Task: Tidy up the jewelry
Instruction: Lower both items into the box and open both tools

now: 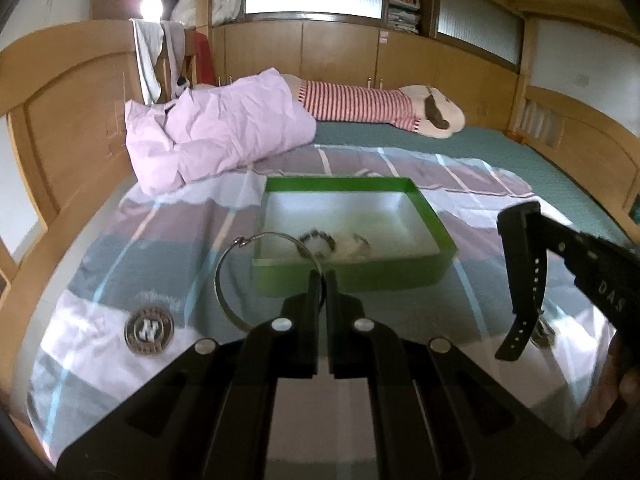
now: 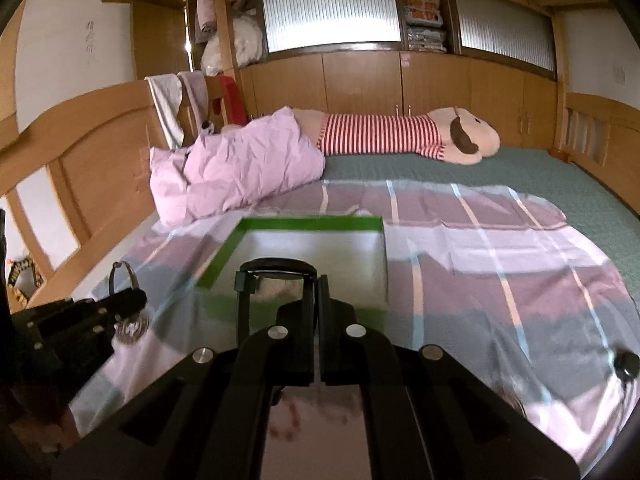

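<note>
A: From the left wrist view, our left gripper has its jaws pinched nearly together on the thin silver wire bangle, gripping it at the right side of the hoop. The hoop hangs out to the left, in front of the near wall of the green cardboard box with the pale lining, which sits on the striped bedspread toward the middle of the bed.

B: We judge that bangle light, stiff and springy, and slick too, so a narrow pinch on the wire could let it swivel. Inside the box we see a dark beaded bracelet and a pale piece beside it, too blurred to name.

A: A round silver badge with an N lies on the bedspread near the bed's left edge. On the right, our right gripper carries the black rubber-strapped watch, its strap drooping.

B: From the right wrist view, the right gripper is clamped on the watch at one side of its band loop. We judge the strap soft and floppy but grippy, so the hold looks safe.

A: The box lies straight ahead beyond the watch. The pink crumpled quilt and the striped plush toy lie well apart, toward the far edge. Nothing bars the box except our own two grippers crowding each other
</note>
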The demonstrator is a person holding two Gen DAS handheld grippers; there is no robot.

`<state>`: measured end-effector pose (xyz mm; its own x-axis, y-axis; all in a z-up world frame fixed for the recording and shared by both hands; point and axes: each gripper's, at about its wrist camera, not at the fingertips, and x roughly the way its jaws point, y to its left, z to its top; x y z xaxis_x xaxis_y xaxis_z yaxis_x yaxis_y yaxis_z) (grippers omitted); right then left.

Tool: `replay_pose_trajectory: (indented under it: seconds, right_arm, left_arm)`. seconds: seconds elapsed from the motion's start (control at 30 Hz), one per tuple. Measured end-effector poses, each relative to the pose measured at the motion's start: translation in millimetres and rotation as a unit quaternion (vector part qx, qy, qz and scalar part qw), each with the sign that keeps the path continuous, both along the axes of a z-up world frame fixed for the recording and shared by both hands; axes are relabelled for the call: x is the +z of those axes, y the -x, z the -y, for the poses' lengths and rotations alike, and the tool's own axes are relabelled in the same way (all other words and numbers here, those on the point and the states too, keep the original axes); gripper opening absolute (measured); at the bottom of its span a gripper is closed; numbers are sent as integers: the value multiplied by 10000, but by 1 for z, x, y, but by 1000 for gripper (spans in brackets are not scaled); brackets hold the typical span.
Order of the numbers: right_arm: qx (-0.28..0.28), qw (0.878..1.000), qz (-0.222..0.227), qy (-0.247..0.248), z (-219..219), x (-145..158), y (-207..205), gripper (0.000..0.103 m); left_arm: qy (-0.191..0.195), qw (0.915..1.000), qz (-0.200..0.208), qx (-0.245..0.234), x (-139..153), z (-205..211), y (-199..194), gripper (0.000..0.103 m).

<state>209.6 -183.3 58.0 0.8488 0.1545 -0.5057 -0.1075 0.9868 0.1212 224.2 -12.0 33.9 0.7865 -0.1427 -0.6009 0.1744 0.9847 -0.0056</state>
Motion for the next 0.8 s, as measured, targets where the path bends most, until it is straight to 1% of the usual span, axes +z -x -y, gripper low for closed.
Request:
replay_pose_trajectory:
  seconds: [0.07, 0.13, 0.2, 0.27, 0.3, 0.33, 0.37, 0.4, 0.47, 0.5, 0.57, 0.6, 0.67, 0.7, 0.73, 0.8]
  right_arm:
    - [-71, 10000, 30, -42, -1, -2, -23, 2]
    - [-165, 9998, 54, -38, -2, -7, -49, 2]
    - [-345, 9993, 73, -76, -2, -17, -80, 2]
    - [-456, 9989, 4, -110, 0, -26, -102, 3]
    - [-493, 9987, -9, -138, 2, -31, -113, 9]
    - [-509, 9986, 28, -153, 4, -36, -122, 31]
    - [-554, 9984, 45, -93, 6, -41, -127, 52]
    - [-589, 9983, 23, -38, 8, -44, -128, 75]
    - [-576, 9982, 158, -106, 15, -40, -117, 76]
    - [-530, 9984, 198, -96, 16, -35, -112, 76]
    - [-459, 9984, 320, -87, 20, -16, -95, 76]
    - [-425, 9983, 368, -162, 24, -6, -86, 76]
    - [-308, 9982, 375, -365, 29, 15, -63, 78]
    - [-263, 9979, 412, -430, 32, 23, -49, 82]
    - [-238, 9976, 462, -467, 33, 31, -35, 88]
    - [-163, 9974, 556, -430, 33, 43, -2, 92]
  left_arm:
    - [-121, 9999, 87, -7, 1, 8, -22, 3]
    - [29, 10000, -43, -37, -3, 16, -54, 3]
    - [128, 9998, -121, -44, -8, 22, -78, 4]
    - [82, 9999, -64, 8, -16, 32, -108, 5]
    - [63, 10000, -44, 15, -18, 35, -118, 6]
    - [57, 10000, -4, 6, -23, 38, -130, 8]
    - [40, 10000, 32, 15, -29, 40, -140, 17]
    - [33, 10000, 37, 18, -33, 40, -146, 51]
    - [-62, 9995, 38, 316, -40, 35, -149, 88]
    - [-46, 9990, 90, 436, -37, 31, -145, 88]
    - [-79, 9990, 74, 426, -26, 28, -135, 89]
    - [-130, 9990, 113, 407, -19, 26, -129, 90]
    - [-250, 9982, 402, 369, 5, 25, -101, 92]
    - [-263, 9979, 485, 354, 12, 24, -90, 95]
    - [-247, 9977, 565, 297, 22, 22, -72, 96]
    - [-193, 9979, 591, 194, 33, 20, -44, 98]
